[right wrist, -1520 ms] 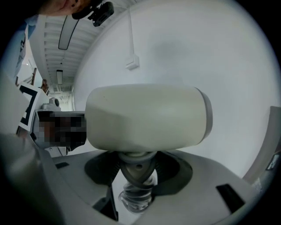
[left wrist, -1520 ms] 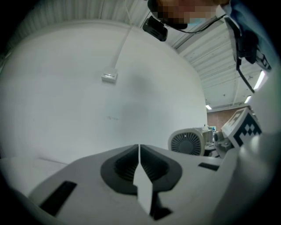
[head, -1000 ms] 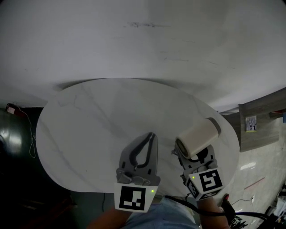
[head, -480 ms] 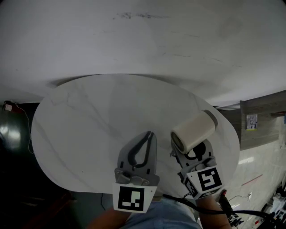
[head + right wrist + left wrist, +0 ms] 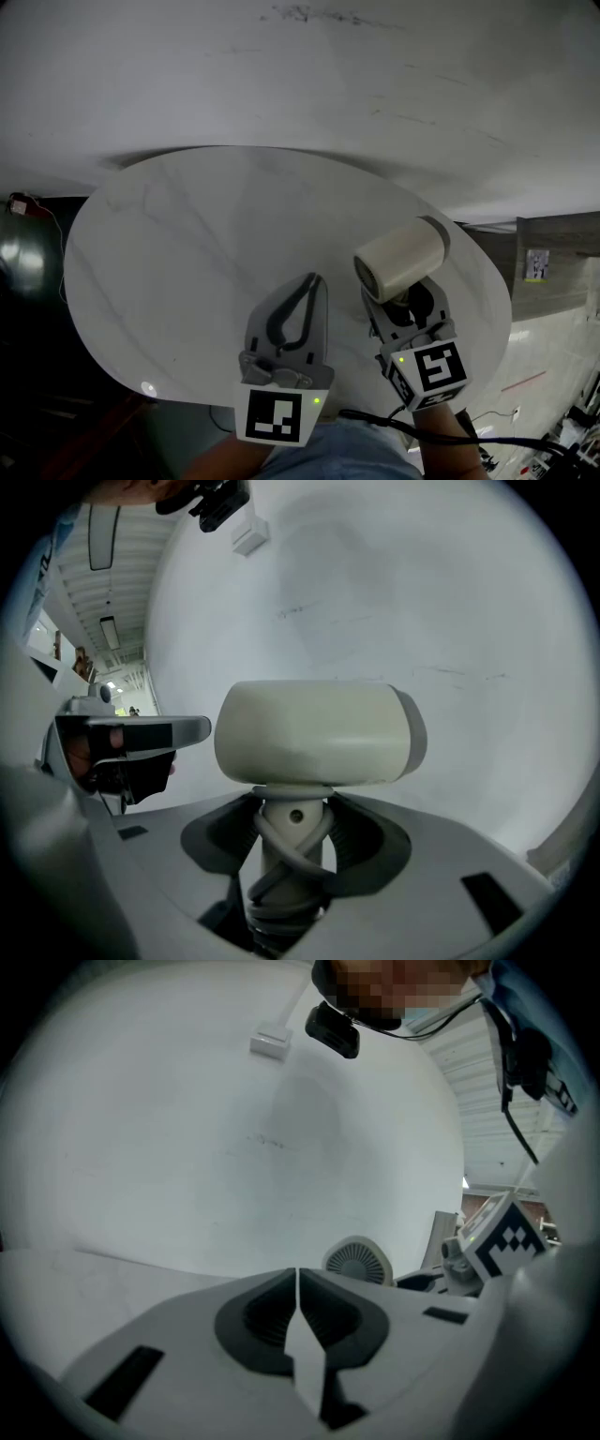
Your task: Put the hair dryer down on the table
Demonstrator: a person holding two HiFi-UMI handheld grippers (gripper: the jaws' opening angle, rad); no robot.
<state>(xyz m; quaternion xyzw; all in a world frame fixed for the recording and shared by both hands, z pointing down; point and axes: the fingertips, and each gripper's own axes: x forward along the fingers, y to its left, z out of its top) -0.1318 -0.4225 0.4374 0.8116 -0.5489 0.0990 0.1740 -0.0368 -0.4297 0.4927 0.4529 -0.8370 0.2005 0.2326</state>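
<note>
A cream hair dryer (image 5: 400,258) with a grey nozzle end hangs over the right part of the round white table (image 5: 187,253). My right gripper (image 5: 410,302) is shut on its handle, which has a grey cord wound around it (image 5: 289,850); the barrel (image 5: 319,733) lies crosswise above the jaws. My left gripper (image 5: 310,284) is shut and empty, held over the table's near middle. In the left gripper view (image 5: 297,1283) the dryer's round rear grille (image 5: 357,1262) shows just beyond the closed jaws.
The white marbled table stands against a white wall (image 5: 300,84). A dark object (image 5: 23,253) lies off the table's left edge. A grey wooden piece (image 5: 553,253) and tiled floor (image 5: 553,347) lie to the right. A black cable (image 5: 450,436) trails from the right gripper.
Both grippers and the hair dryer drifted slightly left and farther over the table. Both stayed shut, the right still holding the dryer.
</note>
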